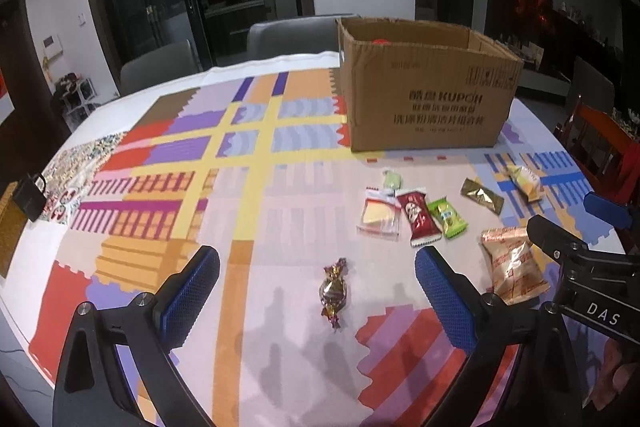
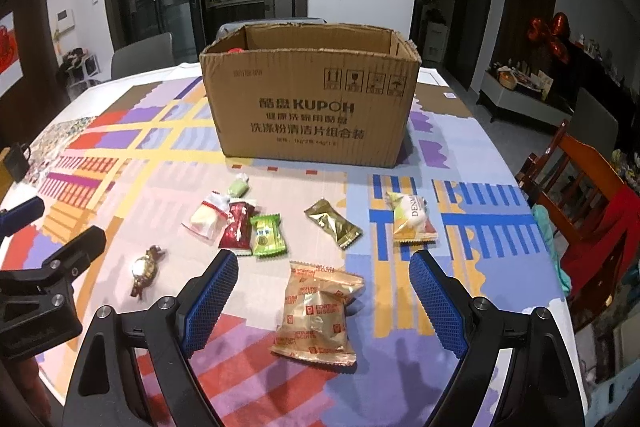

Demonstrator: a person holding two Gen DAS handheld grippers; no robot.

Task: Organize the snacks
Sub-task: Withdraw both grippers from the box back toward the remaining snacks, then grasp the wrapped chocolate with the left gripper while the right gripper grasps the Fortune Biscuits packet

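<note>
Both tools stand wide with nothing between their pads. The left tool (image 1: 318,291) hangs over the twist-wrapped foil candy (image 1: 334,293), which lies alone on the bench (image 1: 280,211), framed squarely between the blue pads; that framing reads as a line-up for a pick, and with the candy set apart from the rest, nothing crowds the jaws there. The right tool (image 2: 322,297) likewise brackets the crinkled gold biscuit packet (image 2: 318,311), which lies flat and nearest to it, its puffed wrapper likely to give and slip a little under a squeeze. Each tool shows at the edge of the other's view, so the two work close side by side and could get in each other's way if both lift toward the same spot.

Farther out, a tight cluster sits touching or overlapping: a clear-wrapped pale cake slice (image 2: 206,217), a red packet (image 2: 237,225) and a green packet (image 2: 268,235), with a small pale green sweet (image 2: 238,185) just behind them. Picking one from this group may drag its neighbours. A dark gold sachet (image 2: 334,223) lies apart to the right, and a white-and-orange pastry packet (image 2: 410,217) beyond that.

At the far side stands the open cardboard box (image 2: 312,111), flaps up, something red just showing inside; it looks like the place the snacks are meant to go, with a clear run of patterned cloth before it. Chairs ring the bench beyond.
</note>
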